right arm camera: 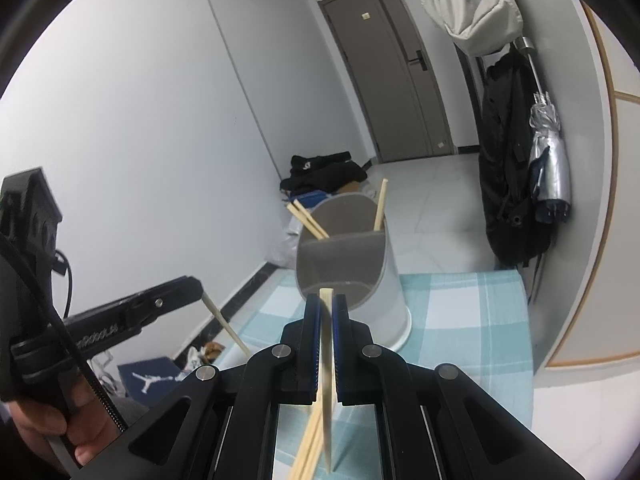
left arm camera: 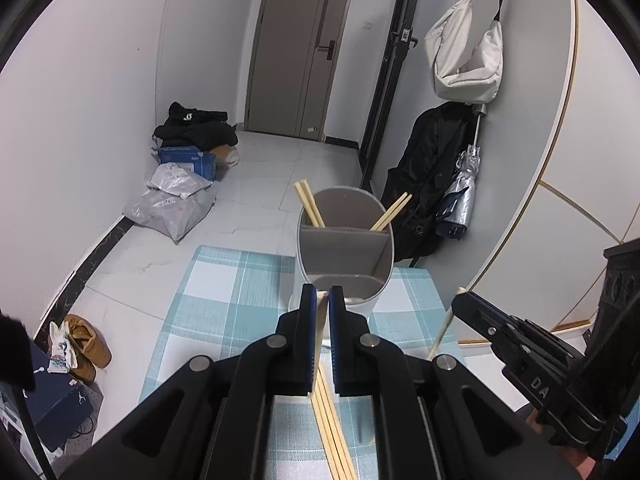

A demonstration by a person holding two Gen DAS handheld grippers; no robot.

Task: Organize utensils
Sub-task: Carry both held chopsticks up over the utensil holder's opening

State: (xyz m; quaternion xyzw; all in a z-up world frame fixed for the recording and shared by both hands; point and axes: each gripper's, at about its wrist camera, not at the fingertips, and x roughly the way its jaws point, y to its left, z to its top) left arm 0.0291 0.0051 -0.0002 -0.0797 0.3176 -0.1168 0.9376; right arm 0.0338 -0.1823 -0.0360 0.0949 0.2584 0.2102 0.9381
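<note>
A grey oval utensil holder (left arm camera: 344, 248) with compartments stands on the blue checked tablecloth (left arm camera: 224, 300); it also shows in the right wrist view (right arm camera: 352, 264). Several wooden chopsticks (left arm camera: 310, 204) lean in its far compartment. My left gripper (left arm camera: 323, 300) is shut on a wooden chopstick (left arm camera: 320, 344) just in front of the holder's near rim. My right gripper (right arm camera: 326, 304) is shut on another wooden chopstick (right arm camera: 327, 360), also close to the holder's near rim. More chopsticks (left arm camera: 332, 432) lie on the cloth below the grippers.
Each gripper shows in the other's view, the right gripper (left arm camera: 480, 312) and the left gripper (right arm camera: 160, 300). The table's far edge is just behind the holder. Bags (left arm camera: 172, 200), shoes (left arm camera: 86, 340), a hanging black coat (left arm camera: 432, 176) and an umbrella (right arm camera: 548, 160) are beyond.
</note>
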